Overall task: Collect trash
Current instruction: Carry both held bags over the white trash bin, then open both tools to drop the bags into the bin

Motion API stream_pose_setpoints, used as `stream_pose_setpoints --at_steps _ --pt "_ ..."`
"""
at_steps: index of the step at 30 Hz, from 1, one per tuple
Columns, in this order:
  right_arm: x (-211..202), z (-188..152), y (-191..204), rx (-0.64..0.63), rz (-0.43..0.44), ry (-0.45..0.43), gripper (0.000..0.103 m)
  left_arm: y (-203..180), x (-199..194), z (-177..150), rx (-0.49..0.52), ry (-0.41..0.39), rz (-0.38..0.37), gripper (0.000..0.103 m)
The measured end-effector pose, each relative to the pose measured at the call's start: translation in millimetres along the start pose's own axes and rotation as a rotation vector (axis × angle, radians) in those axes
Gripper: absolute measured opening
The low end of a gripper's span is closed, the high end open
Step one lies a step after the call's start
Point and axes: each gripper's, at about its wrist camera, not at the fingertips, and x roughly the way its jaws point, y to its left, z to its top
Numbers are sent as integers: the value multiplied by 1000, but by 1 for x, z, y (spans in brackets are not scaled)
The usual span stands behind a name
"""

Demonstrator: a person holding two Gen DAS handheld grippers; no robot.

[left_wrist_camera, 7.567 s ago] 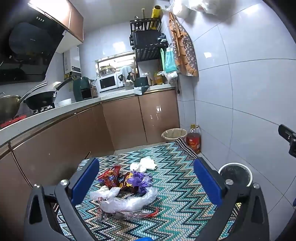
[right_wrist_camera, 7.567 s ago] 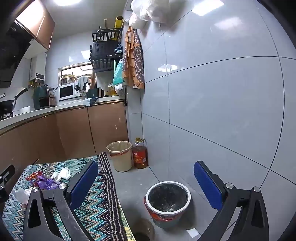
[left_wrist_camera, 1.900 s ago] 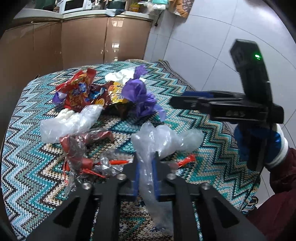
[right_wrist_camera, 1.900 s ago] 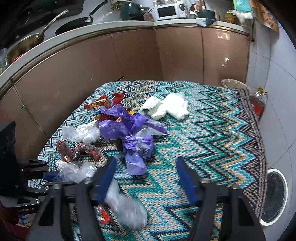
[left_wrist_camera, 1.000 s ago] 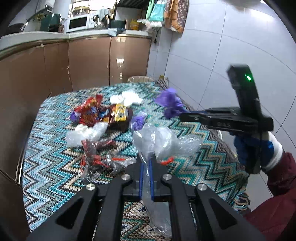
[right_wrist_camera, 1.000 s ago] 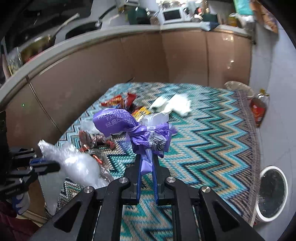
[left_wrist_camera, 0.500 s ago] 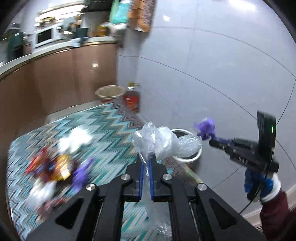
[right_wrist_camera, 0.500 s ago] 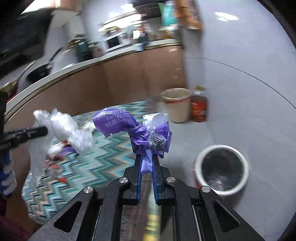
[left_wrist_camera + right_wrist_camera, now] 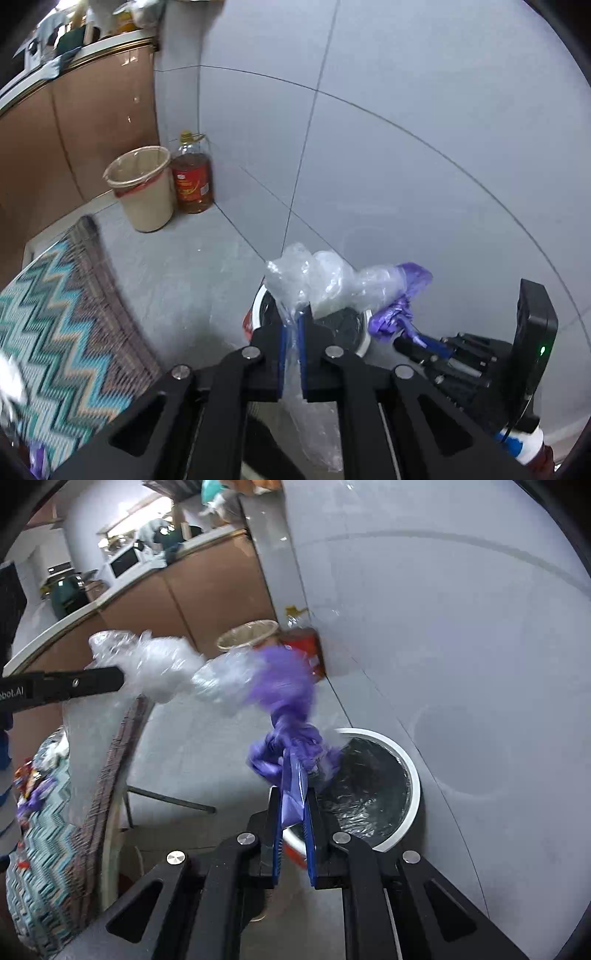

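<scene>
Far left, the zigzag cloth table (image 9: 55, 332) carried leftover wrappers (image 9: 29, 786), blurred, so the count was unclear. A beige bin (image 9: 142, 188) and an oil bottle (image 9: 192, 177) stood by the cabinets, well apart from the action.

The left gripper (image 9: 292, 343) was clamped nearly shut on a clear plastic bag (image 9: 314, 280), the pads pinching a thin neck of film while the bulk puffed out above the tips and a tail hung below the jaws. It hovered over the near rim of the white-rimmed trash can (image 9: 413, 775), lined in black.

The right gripper (image 9: 295, 805) was likewise closed on a purple plastic wrapper (image 9: 288, 709), the knot bunched above the tips, over the can's left rim.

Risks, as judged:
- both loads touched or overlapped in mid-air; released together they could snag and drag each other off the opening.
- neither sat squarely over the can's mouth; light film could drift to the floor outside the rim.
- clear film might cling to the left pads and fail to drop.
- the two grippers were close; a bump was possible.
</scene>
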Motion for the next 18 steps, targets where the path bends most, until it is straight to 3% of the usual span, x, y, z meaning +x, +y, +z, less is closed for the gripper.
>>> stream_pose_setpoints --at_steps 5,8,10,18 --pt "29 3 -26 31 -18 35 10 -21 39 15 20 17 -36 10" --pt "40 3 -34 52 -33 44 11 -22 57 18 -5 20 -61 37" --pt "47 3 -42 67 -47 48 19 -23 65 20 -24 13 -68 55" --pt "47 -5 -60 126 -71 42 33 -12 74 19 -60 26 -116 56"
